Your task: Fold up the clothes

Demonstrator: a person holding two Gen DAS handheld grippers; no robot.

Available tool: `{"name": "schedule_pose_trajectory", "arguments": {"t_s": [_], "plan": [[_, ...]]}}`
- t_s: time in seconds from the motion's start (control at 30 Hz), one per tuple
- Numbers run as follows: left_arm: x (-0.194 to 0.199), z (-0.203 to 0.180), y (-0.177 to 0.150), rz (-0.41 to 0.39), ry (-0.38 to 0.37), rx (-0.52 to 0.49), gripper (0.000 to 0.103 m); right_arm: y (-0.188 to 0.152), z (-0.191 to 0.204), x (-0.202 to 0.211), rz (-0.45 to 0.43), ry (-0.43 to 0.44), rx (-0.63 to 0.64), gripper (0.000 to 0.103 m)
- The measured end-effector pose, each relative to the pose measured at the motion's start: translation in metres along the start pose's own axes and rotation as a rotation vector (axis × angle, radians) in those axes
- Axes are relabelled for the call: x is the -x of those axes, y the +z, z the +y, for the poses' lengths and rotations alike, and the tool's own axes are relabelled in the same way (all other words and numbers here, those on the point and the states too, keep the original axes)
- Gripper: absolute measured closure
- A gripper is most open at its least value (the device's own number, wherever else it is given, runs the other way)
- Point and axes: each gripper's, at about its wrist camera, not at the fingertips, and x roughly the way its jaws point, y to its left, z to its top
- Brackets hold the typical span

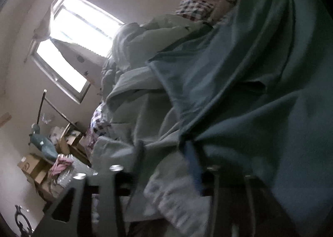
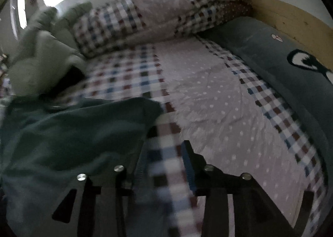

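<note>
On the checked bedsheet (image 2: 129, 74): teal garment (image 2: 68, 133), soft, creased, crumpled; axis unclear. Left gripper (image 1: 166, 153) fingers spread around cloth, grasp unclear; right gripper (image 2: 164, 160) unclenched.

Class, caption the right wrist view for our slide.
Open right gripper over checked bedsheet, dark green garment lying beside its jaws.

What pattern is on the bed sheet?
Checks around a dotted pink middle on the sheet, clearest in the right wrist view.

Teal garment (image 2: 68, 133) on checked bed (image 2: 208, 99)
</note>
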Motion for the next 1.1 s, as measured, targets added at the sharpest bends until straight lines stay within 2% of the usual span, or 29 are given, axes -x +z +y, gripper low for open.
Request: {"name": "schedule_pose_trajectory", "arguments": {"t_s": [0.03, 0.13, 0.4, 0.47, 0.67, 0.7, 0.77, 0.83, 0.87, 0.93, 1.03, 1.1], "plan": [[0.006, 0.007, -0.002, 0.004, -0.003, 0.017, 0.036, -0.009, 0.002, 0.018, -0.019, 0.025, -0.011, 0.06], [0.028, 0.028, -0.013, 0.012, -0.015, 0.095, 0.023, -0.041, 0.009, 0.066, -0.082, 0.104, -0.034, 0.057], [0.122, 0.085, -0.044, 0.001, -0.085, 0.424, 0.022, -0.121, 0.048, 0.188, -0.293, 0.29, -0.008, 0.046], [0.155, 0.095, -0.048, -0.03, -0.096, 0.5, 0.018, -0.139, 0.058, 0.212, -0.343, 0.315, 0.001, 0.044], [0.244, 0.107, -0.04, -0.138, -0.184, 0.647, 0.015, -0.177, 0.083, 0.284, -0.416, 0.41, 0.064, 0.041], [0.254, 0.109, -0.04, -0.149, -0.213, 0.684, 0.014, -0.183, 0.086, 0.298, -0.431, 0.43, 0.084, 0.039], [0.273, 0.11, -0.044, -0.155, -0.271, 0.765, 0.014, -0.199, 0.092, 0.326, -0.486, 0.444, 0.143, 0.024], [0.282, 0.106, -0.052, -0.141, -0.339, 0.845, 0.014, -0.215, 0.099, 0.353, -0.541, 0.461, 0.2, 0.019], [0.281, 0.102, -0.057, -0.127, -0.369, 0.875, 0.014, -0.225, 0.103, 0.361, -0.562, 0.481, 0.218, 0.016], [0.27, 0.092, -0.075, -0.08, -0.481, 0.96, 0.014, -0.242, 0.111, 0.362, -0.555, 0.52, 0.222, 0.013], [0.26, 0.08, -0.094, -0.018, -0.535, 1.035, 0.014, -0.267, 0.128, 0.344, -0.514, 0.576, 0.201, 0.013], [0.253, 0.075, -0.107, 0.042, -0.544, 1.089, 0.014, -0.289, 0.141, 0.322, -0.493, 0.551, 0.188, 0.013]]}}
